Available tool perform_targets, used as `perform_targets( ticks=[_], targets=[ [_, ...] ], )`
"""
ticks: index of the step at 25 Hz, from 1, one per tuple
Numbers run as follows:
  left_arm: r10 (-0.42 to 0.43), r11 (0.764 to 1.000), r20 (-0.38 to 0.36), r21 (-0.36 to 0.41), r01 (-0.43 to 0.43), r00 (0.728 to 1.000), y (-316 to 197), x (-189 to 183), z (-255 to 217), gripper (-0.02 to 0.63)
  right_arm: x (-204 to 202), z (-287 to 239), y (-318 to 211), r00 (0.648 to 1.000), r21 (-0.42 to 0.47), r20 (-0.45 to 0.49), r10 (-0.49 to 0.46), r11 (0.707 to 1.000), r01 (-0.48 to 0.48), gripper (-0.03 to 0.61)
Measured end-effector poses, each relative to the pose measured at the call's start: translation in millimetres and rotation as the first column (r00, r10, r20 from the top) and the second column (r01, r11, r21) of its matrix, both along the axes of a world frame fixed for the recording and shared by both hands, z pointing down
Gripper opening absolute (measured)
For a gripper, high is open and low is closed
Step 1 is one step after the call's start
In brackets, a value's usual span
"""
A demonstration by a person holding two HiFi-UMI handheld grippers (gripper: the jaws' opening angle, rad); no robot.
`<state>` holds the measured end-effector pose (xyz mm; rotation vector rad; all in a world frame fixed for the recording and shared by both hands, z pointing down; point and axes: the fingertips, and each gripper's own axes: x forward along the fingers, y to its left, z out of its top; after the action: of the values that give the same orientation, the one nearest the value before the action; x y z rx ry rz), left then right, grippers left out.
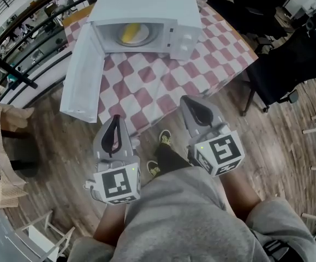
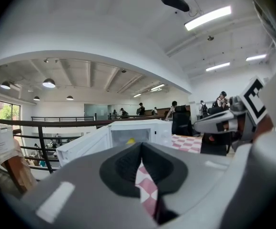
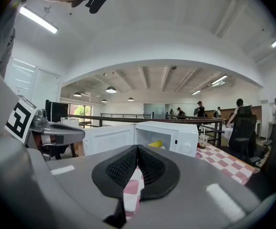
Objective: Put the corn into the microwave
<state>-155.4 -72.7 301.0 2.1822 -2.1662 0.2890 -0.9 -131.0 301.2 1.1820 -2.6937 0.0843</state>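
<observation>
**Yellow corn (image 1: pixel 129 33) inside open microwave (image 1: pixel 147 7)**

Corn lies on the plate (image 1: pixel 145 35) within the white microwave, whose door (image 1: pixel 82 72) hangs wide open. Unit stands on the bench (image 1: pixel 163 83), covered in red-and-white checks. Left gripper (image 1: pixel 115 119) and right gripper (image 1: pixel 188 100) are off the bench edge, above the wooden floor (image 1: pixel 278 141), each with jaws pressed together, nothing held.

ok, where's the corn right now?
Head view, top centre: the corn lies on the turntable inside the open microwave on the checkered table, door hanging open at left.
</observation>
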Motion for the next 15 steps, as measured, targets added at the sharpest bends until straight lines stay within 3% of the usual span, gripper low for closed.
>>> perform_targets(
  ticks=[10, 15],
  targets=[
    [-0.014, 1.0, 0.004, -0.002, 0.014, 1.0, 19.0, 2.0, -1.3, 0.011, 6.4, 0.4, 12.0, 1.0, 0.001, -0.007, -0.009, 1.0, 0.009, -0.002],
    [0.019, 1.0, 0.015, -0.011, -0.019, 1.0, 19.7, 14.3, 2.1, 0.011, 10.7, -2.3, 12.8, 1.0, 0.018, -0.021, -0.007, 1.0, 0.008, -0.002]
  ],
)
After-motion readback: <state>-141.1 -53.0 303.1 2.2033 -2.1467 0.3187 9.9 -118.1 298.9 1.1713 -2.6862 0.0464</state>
